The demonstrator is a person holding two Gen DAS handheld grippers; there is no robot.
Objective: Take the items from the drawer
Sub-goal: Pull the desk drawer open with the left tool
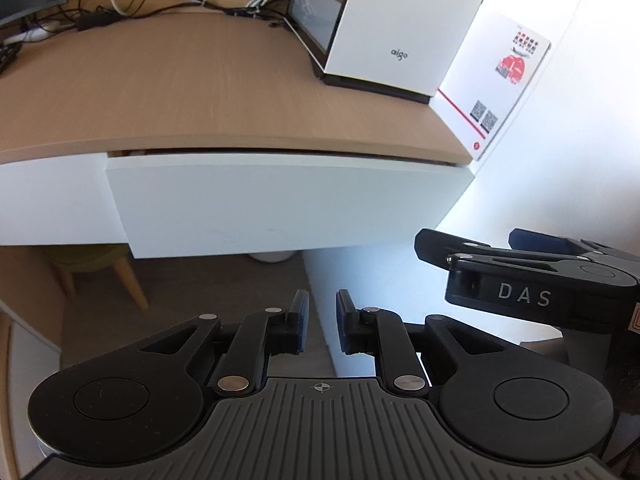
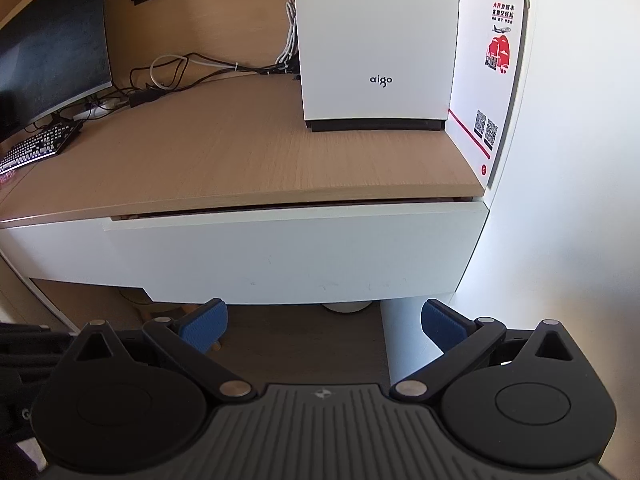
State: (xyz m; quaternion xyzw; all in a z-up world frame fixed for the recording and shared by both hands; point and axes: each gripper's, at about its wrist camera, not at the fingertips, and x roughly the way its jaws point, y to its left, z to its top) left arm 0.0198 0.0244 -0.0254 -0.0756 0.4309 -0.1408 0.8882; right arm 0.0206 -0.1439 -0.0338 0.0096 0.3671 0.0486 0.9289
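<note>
The white drawer front hangs under the wooden desk top, with a thin dark gap along its top edge. Its contents are hidden. My left gripper is below and in front of the drawer, its blue pads nearly together with only a narrow gap and nothing between them. My right gripper is wide open just below the drawer's lower edge, empty. It also shows in the left wrist view as a black body marked DAS at the right.
A white aigo computer case and a red-and-white card stand at the desk's right end by a white wall. Cables, a monitor and a keyboard lie left. A chair leg stands under the desk.
</note>
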